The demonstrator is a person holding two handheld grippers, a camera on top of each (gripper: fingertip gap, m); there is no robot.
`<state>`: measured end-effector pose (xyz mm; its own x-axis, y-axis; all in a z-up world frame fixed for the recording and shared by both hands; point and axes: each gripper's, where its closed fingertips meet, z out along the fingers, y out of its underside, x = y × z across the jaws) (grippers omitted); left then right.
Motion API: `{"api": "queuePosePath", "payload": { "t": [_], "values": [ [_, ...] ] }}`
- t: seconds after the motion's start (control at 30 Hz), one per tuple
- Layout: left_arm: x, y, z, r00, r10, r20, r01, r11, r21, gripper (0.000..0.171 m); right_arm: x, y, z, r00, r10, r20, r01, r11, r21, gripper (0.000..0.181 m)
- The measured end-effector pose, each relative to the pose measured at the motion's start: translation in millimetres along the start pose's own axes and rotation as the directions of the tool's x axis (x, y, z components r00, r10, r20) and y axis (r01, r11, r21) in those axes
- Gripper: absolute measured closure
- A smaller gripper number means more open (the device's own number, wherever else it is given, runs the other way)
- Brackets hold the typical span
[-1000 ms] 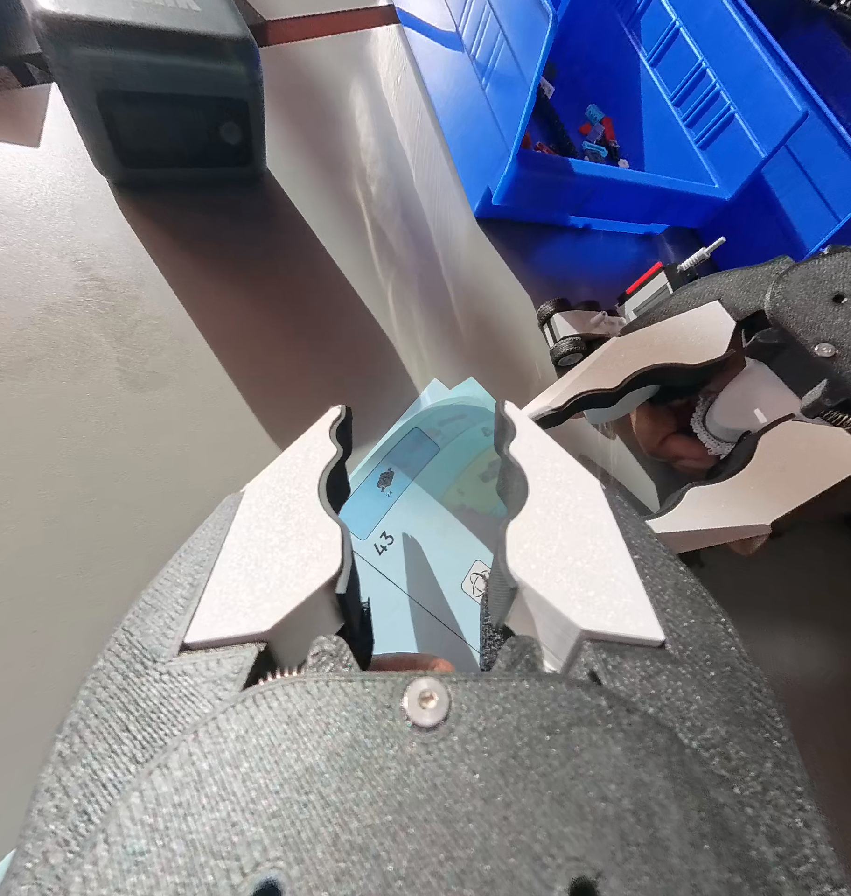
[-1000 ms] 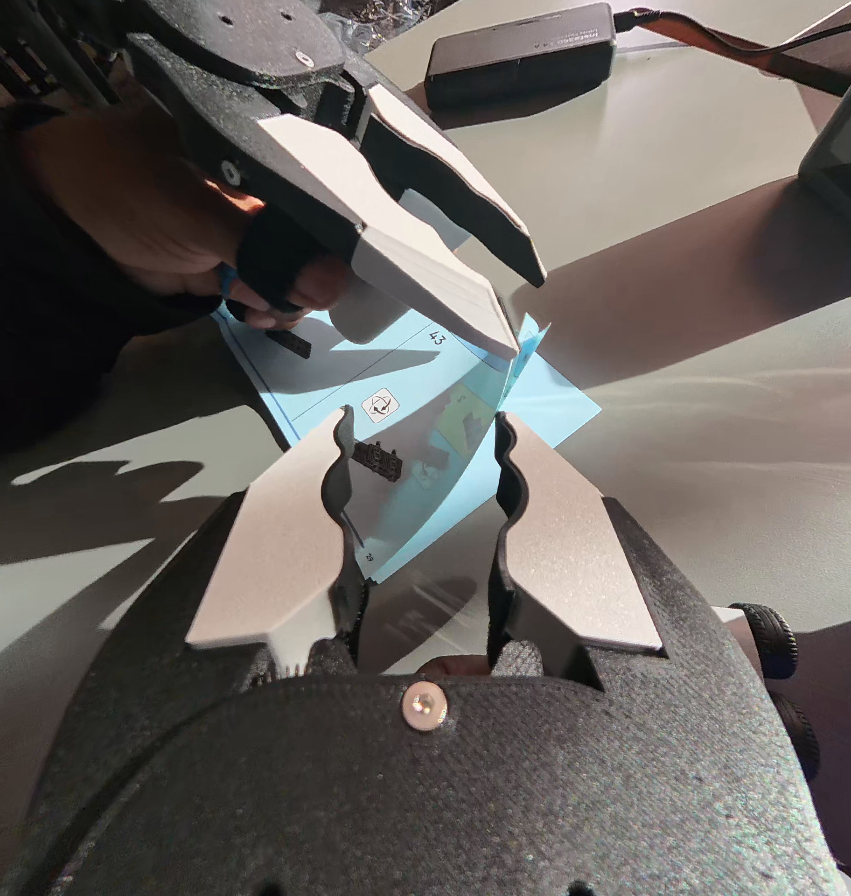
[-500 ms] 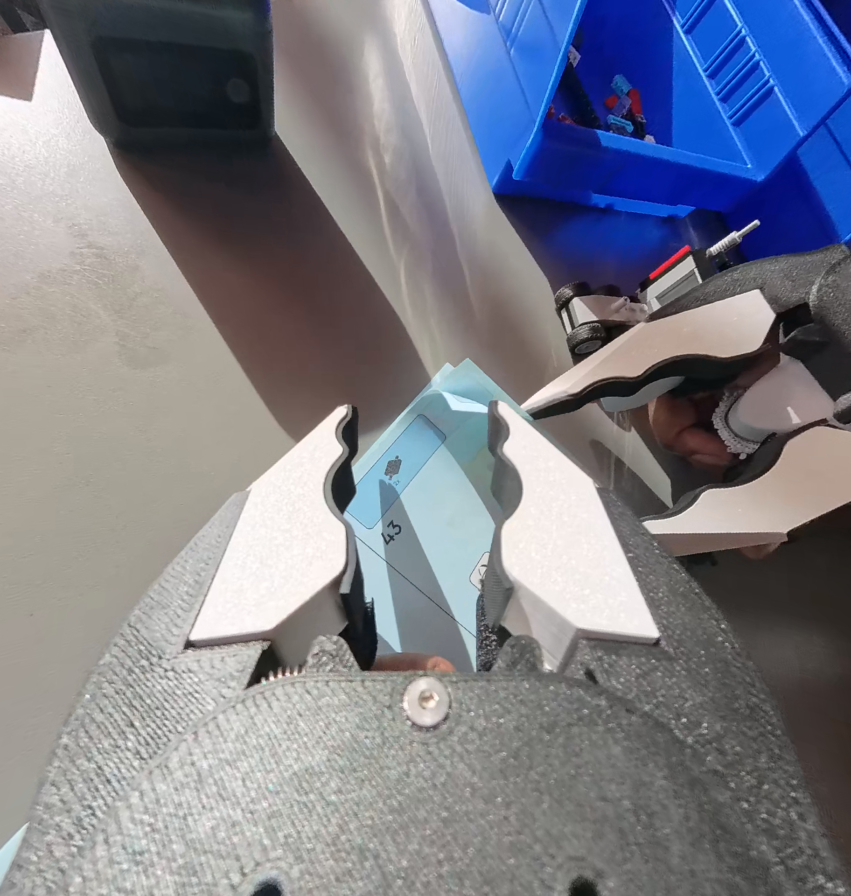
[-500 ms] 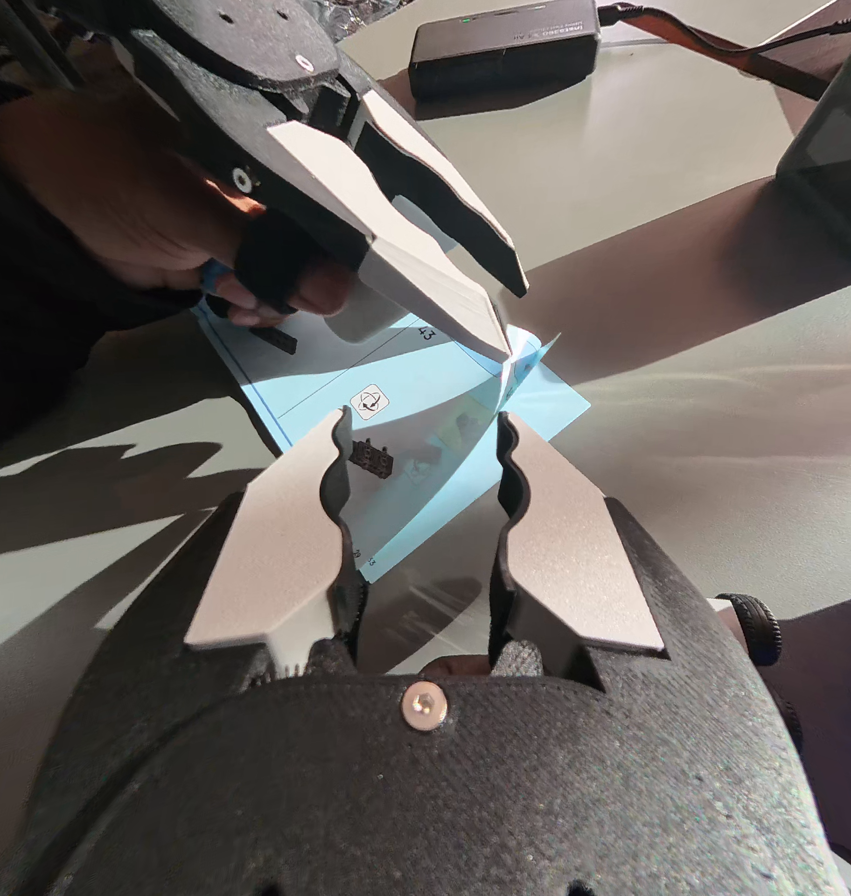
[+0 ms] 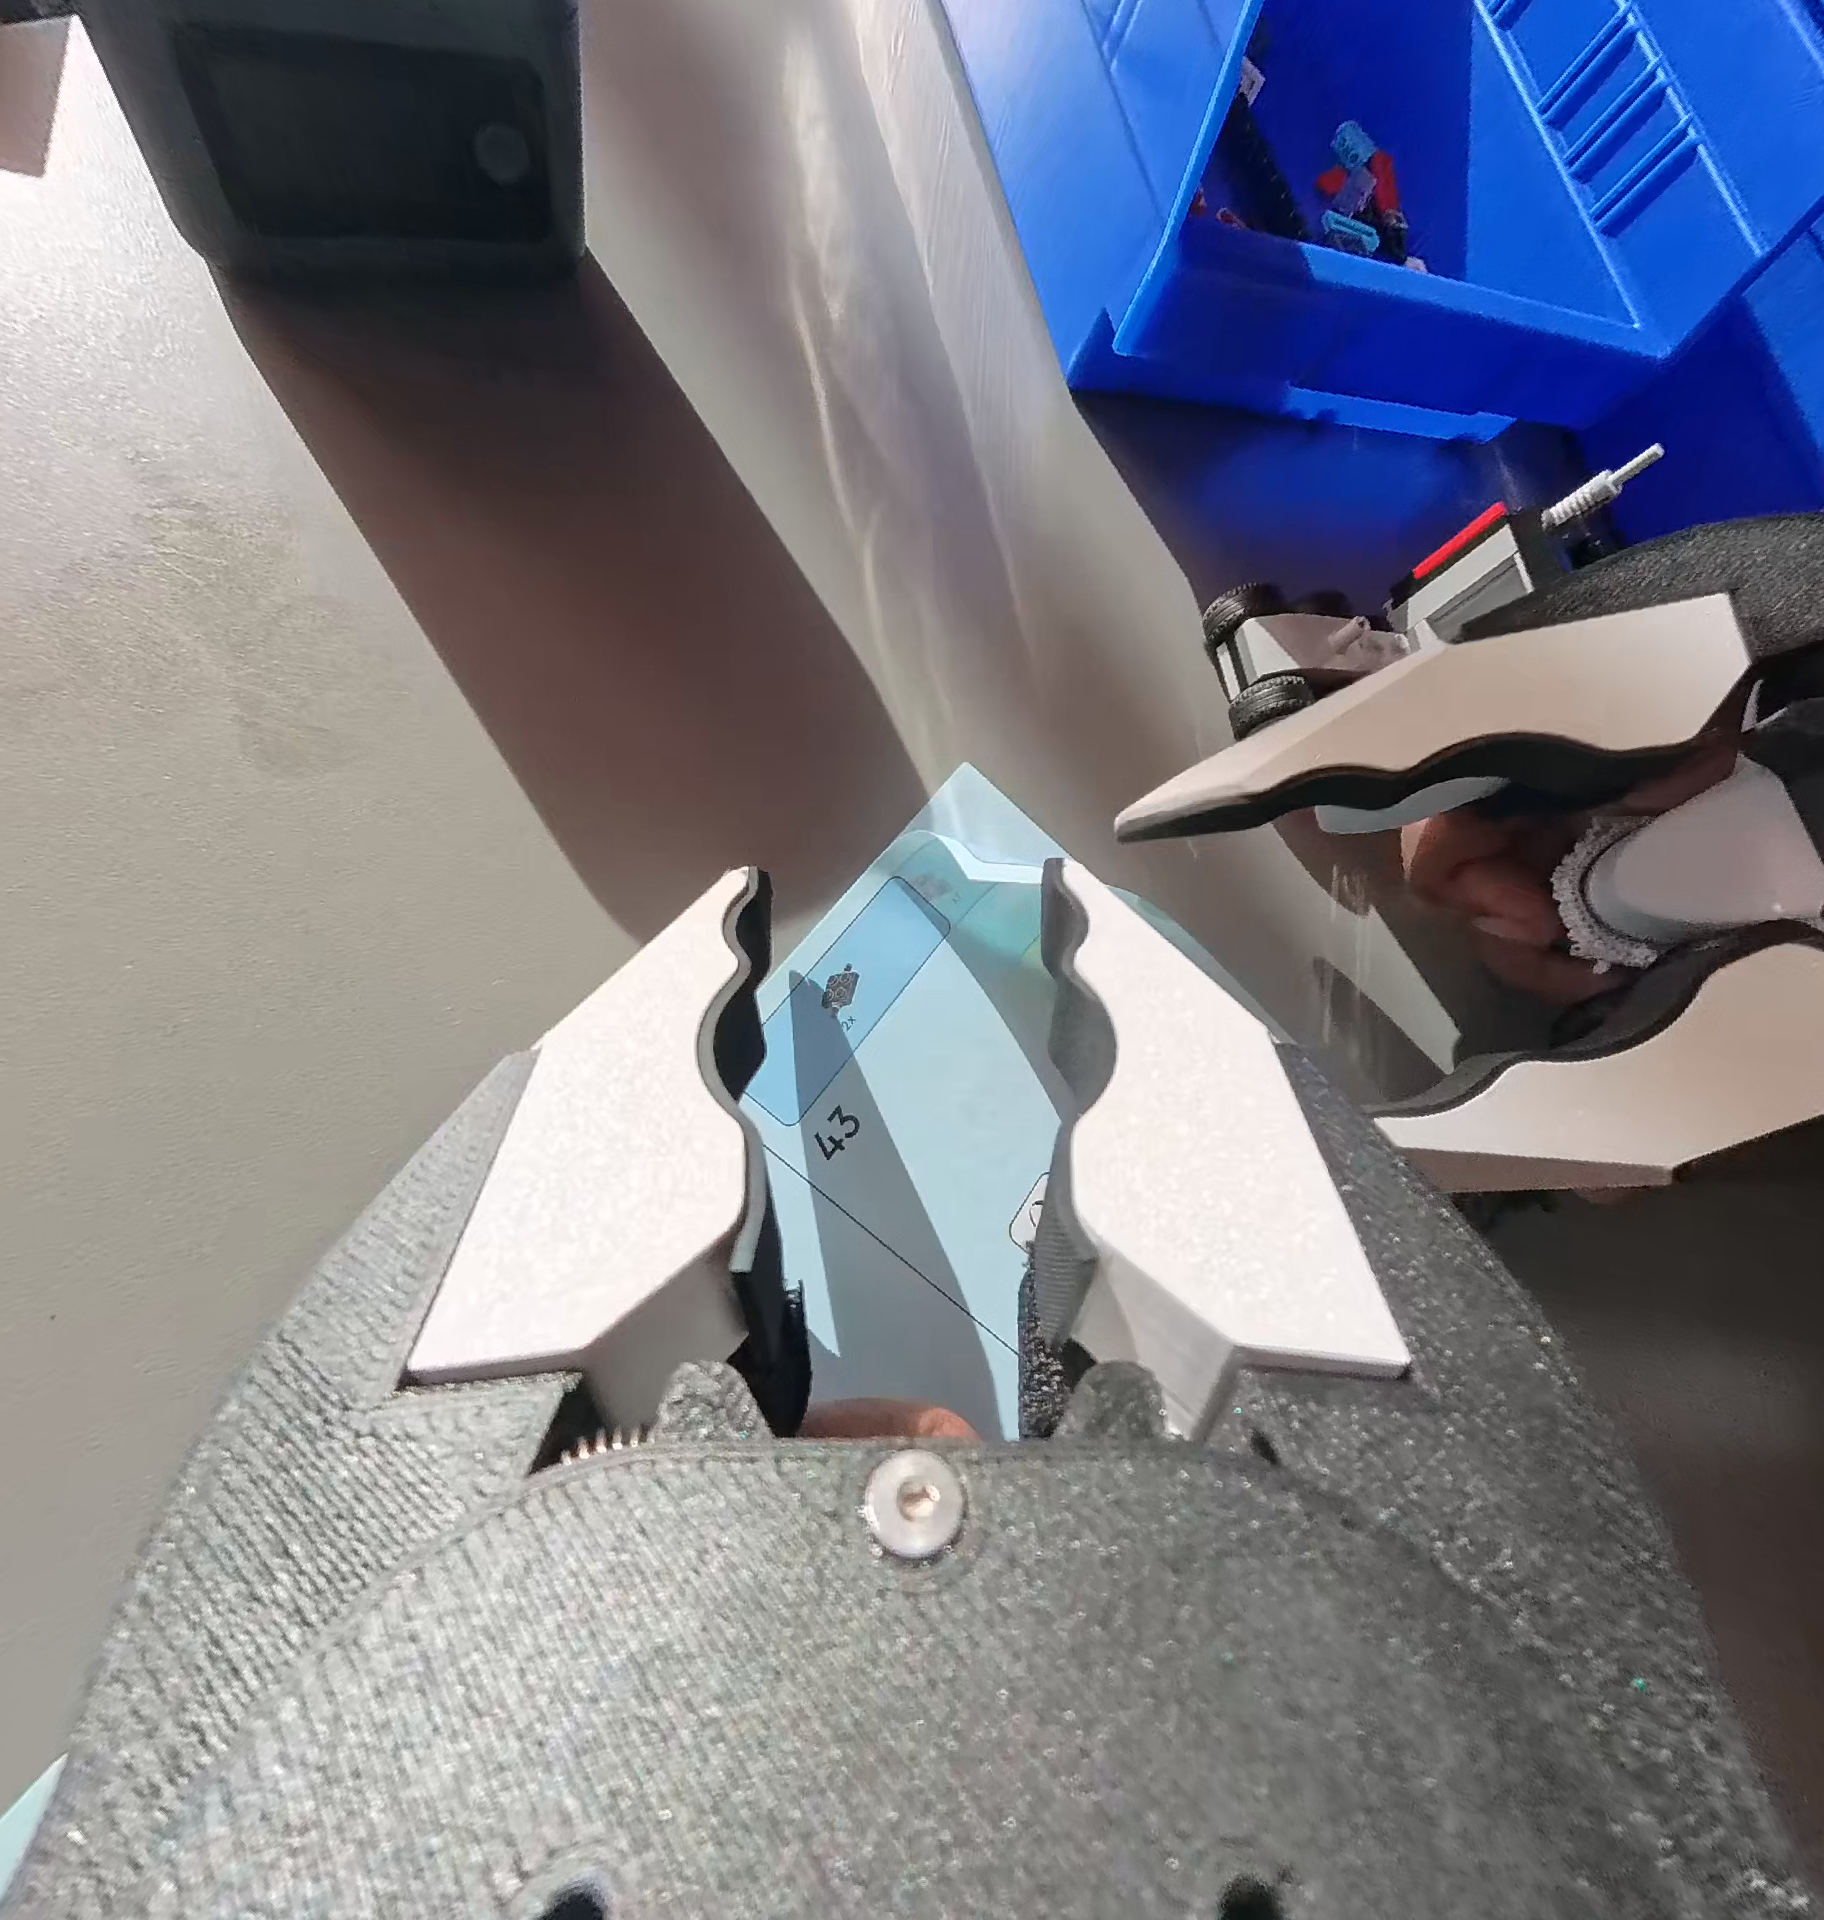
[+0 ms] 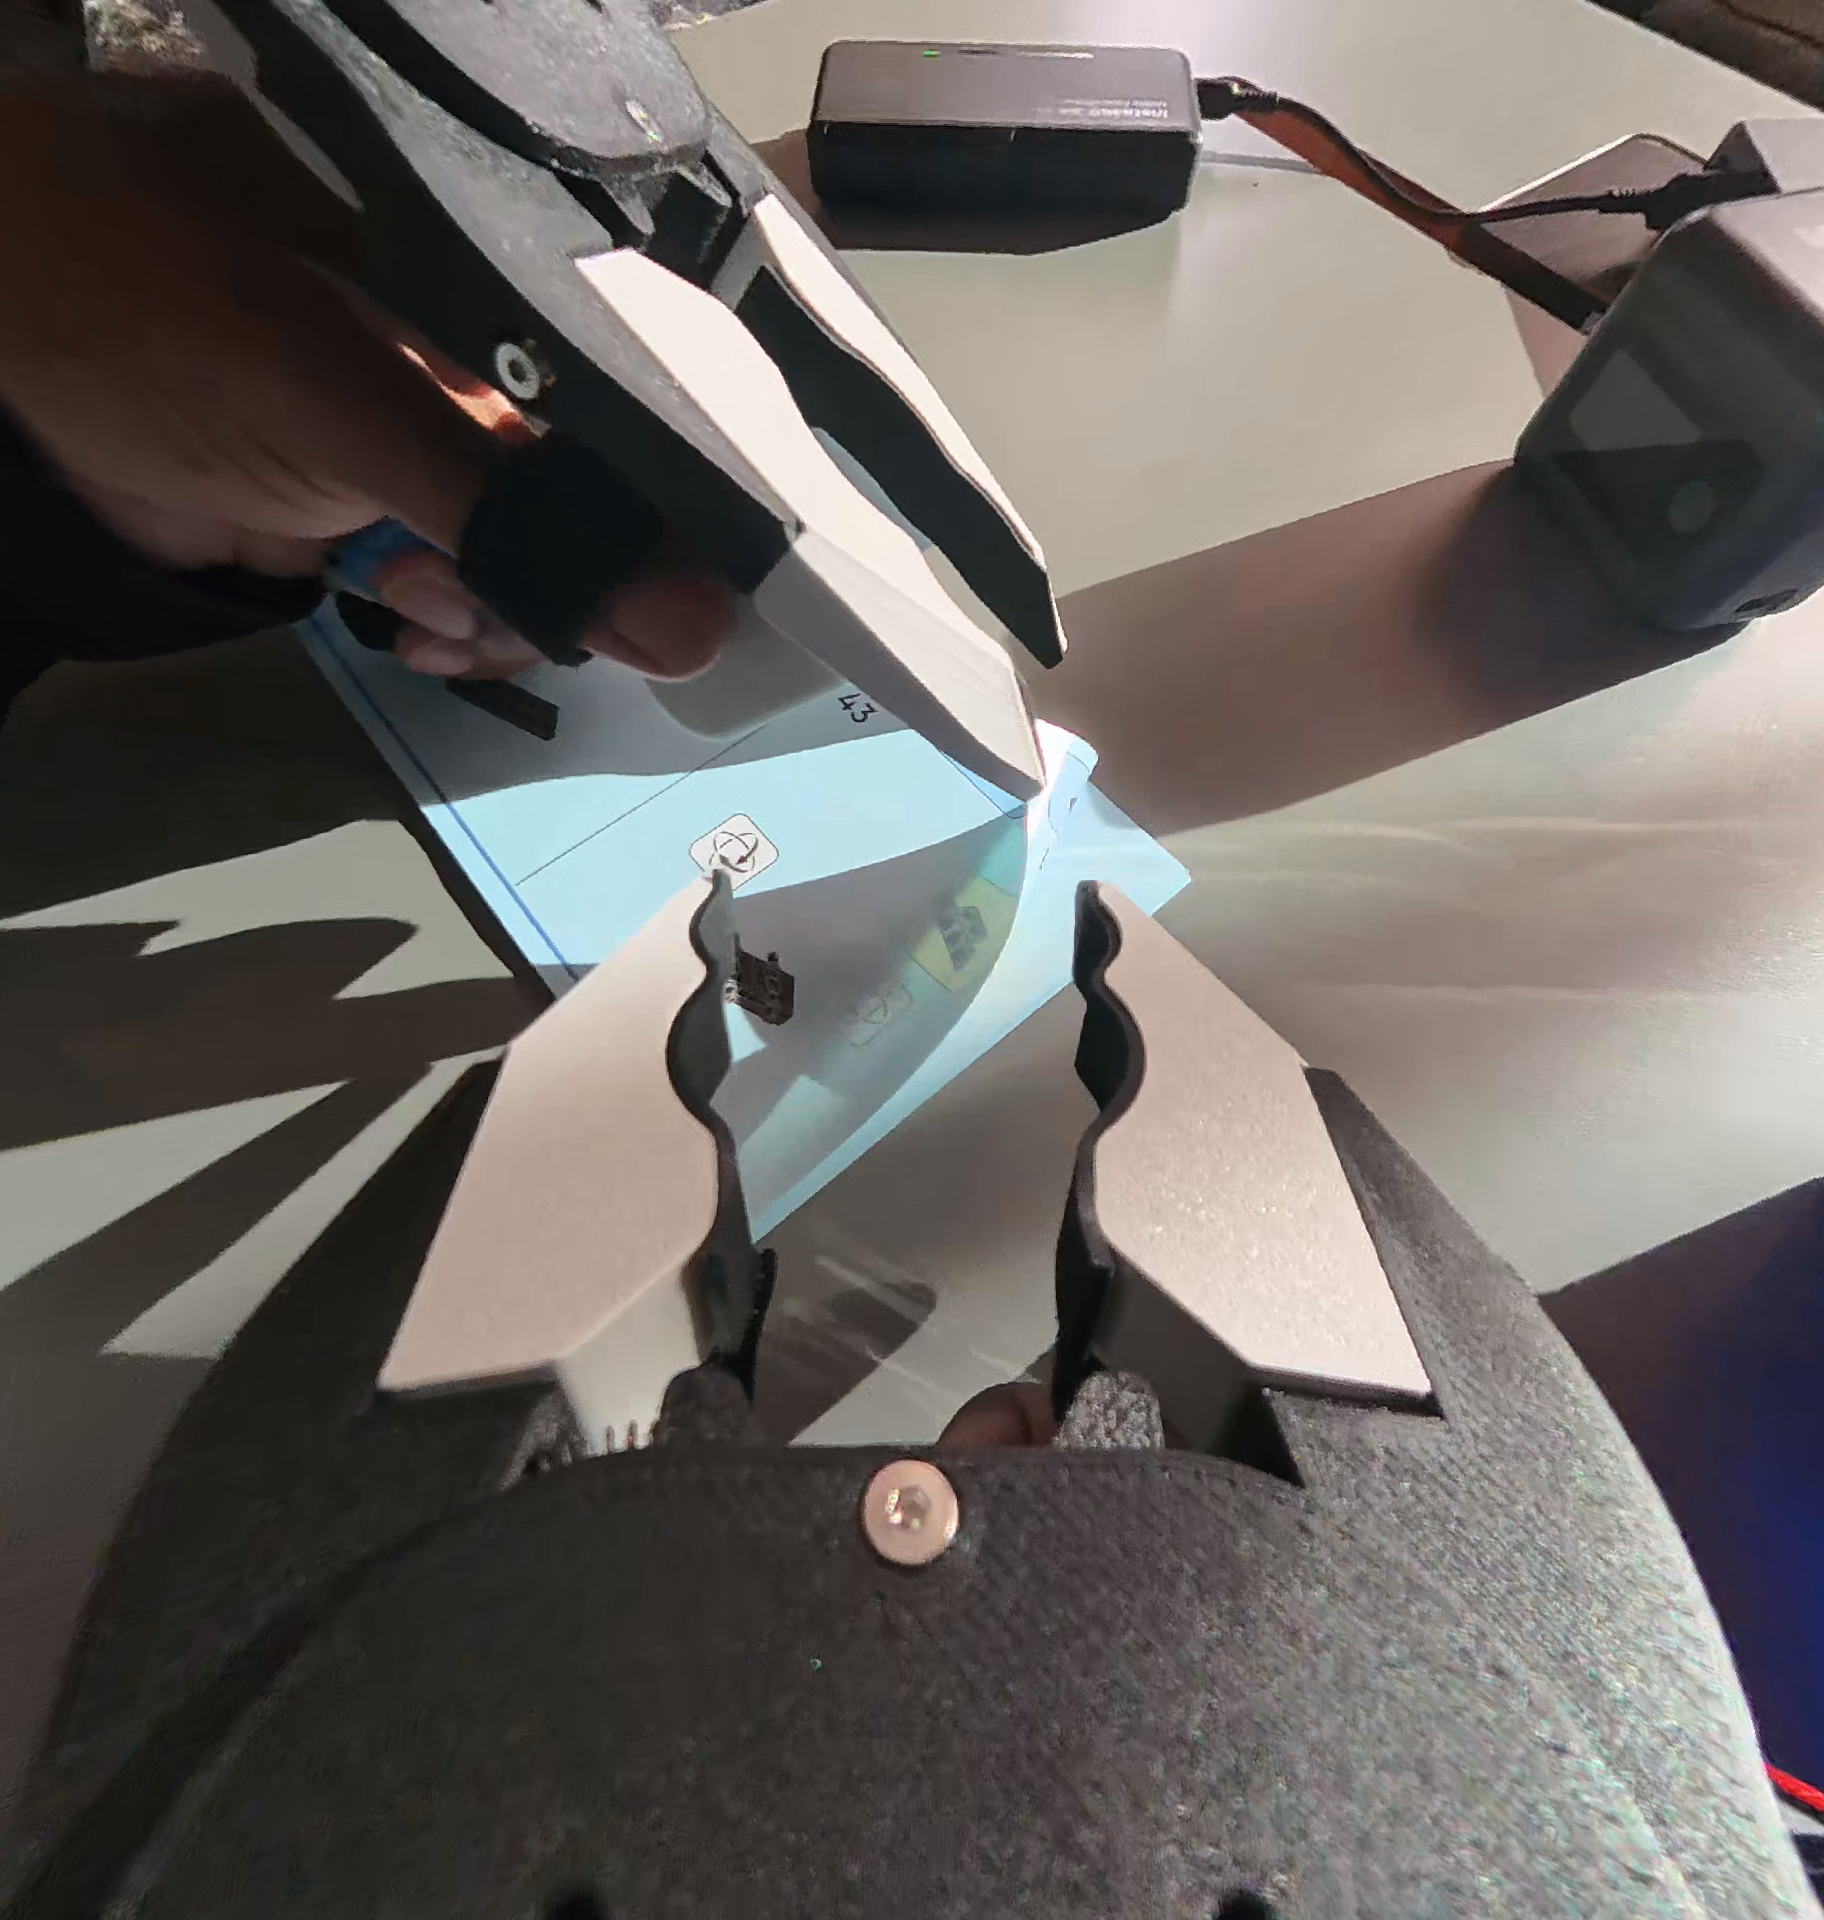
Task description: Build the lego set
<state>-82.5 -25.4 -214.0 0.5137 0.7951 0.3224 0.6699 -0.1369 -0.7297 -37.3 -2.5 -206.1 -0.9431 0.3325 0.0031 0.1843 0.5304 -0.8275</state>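
Observation:
A light blue instruction booklet [image 6: 835, 821] lies open on the grey table, with one page [image 6: 981, 914] curling up at its far corner. My left gripper [image 5: 903, 883] is open over the booklet [image 5: 887, 1091]. In the right wrist view its lower fingertip [image 6: 1022, 764] touches the booklet at that corner. My right gripper [image 6: 903, 888] is open and empty, just short of the booklet's near edge, and it also shows in the left wrist view [image 5: 1303, 977]. Two small black lego pieces [image 6: 762, 987] [image 6: 503, 707] lie on the booklet. A partly built lego car [image 5: 1292, 665] stands behind the right gripper.
Blue bins [image 5: 1407, 260] holding loose lego pieces [image 5: 1355, 197] stand at the far right. A dark box-shaped device [image 5: 368, 135] [image 6: 1718, 447] stands on the table. A black power pack [image 6: 1001, 125] with a cable lies beyond it. A person's hand [image 6: 264, 416] holds the left gripper.
The right gripper has drawn back and to the right, away from the left gripper's tips. The raised page now curls lower. The left gripper's jaws have narrowed slightly.

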Motion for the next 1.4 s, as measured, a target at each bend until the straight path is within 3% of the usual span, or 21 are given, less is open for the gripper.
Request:
{"api": "queuePosePath", "payload": {
  "t": [0.3,0.47,0.67,0.8,1.0,1.23,1.4],
  "values": [
    [3.8,-15.0,-11.6,0.999,0.011,-0.030,-0.009,0.997,0.073,0.116,-17.0,8.6,-3.8,0.974,0.116,0.196,-0.105,0.992,-0.065,0.119],
    [11.6,-26.0,-29.8,0.996,0.059,-0.069,-0.050,0.991,0.124,0.109,-32.4,-1.3,-20.3,0.848,0.309,0.431,-0.312,0.948,-0.065,0.120],
    [42.0,9.4,-47.9,0.944,0.293,-0.149,-0.291,0.956,0.039,0.104,-37.7,-5.7,-29.1,0.710,0.437,0.552,-0.456,0.883,-0.112,0.122],
    [59.0,40.8,-43.2,0.904,0.393,-0.168,-0.401,0.916,-0.018,0.104,-39.3,-15.2,-37.1,0.609,0.484,0.628,-0.536,0.835,-0.124,0.124],
    [82.2,48.6,-37.5,0.852,0.489,-0.188,-0.499,0.866,-0.011,0.104,-34.0,-22.9,-38.8,0.564,0.514,0.647,-0.598,0.794,-0.109,0.126],
    [74.6,33.7,-40.1,0.865,0.492,-0.097,-0.492,0.870,0.030,0.129,-31.5,-28.1,-38.4,0.536,0.526,0.660,-0.637,0.765,-0.092,0.126],
    [64.0,27.8,-49.6,0.914,0.394,-0.094,-0.391,0.919,0.049,0.166,-29.0,-29.8,-38.3,0.537,0.528,0.658,-0.650,0.756,-0.076,0.126]
  ]
}}
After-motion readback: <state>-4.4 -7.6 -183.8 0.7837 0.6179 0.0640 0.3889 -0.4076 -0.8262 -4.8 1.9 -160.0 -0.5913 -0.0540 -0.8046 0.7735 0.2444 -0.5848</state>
